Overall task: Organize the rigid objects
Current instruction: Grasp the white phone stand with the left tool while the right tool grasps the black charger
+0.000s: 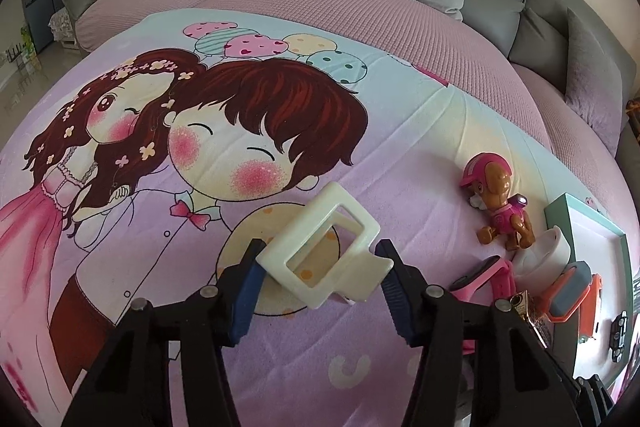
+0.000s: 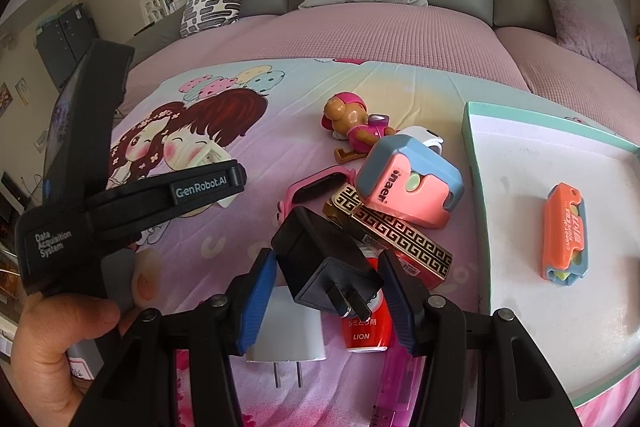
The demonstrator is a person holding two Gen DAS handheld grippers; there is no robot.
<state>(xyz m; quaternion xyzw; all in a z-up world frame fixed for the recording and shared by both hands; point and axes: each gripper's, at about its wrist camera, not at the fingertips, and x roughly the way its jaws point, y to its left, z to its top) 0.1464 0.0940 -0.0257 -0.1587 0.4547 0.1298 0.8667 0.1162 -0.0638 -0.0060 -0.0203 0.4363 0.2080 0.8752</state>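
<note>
My left gripper [image 1: 320, 251] is shut on a white plastic frame-shaped holder [image 1: 332, 247], both blue pads against its sides, just above the cartoon-print sheet [image 1: 200, 147]. In the right wrist view the same holder [image 2: 208, 155] shows behind the left gripper's black body. My right gripper [image 2: 325, 259] is shut on a black plug adapter [image 2: 320, 263], prongs pointing down toward me, over a pile of small items. Right of the pile lies a white tray with a teal rim [image 2: 476, 163], holding an orange and blue case [image 2: 564, 233].
The pile holds a pup figure [image 2: 352, 123], a pink and blue case [image 2: 408, 183], a gold-patterned box [image 2: 400, 239], a pink watch [image 2: 316, 187], a red LION bottle [image 2: 366, 331], a white charger [image 2: 288, 331] and a purple lighter [image 2: 396, 383]. A hand [image 2: 52, 347] grips the left tool. Grey cushions line the back.
</note>
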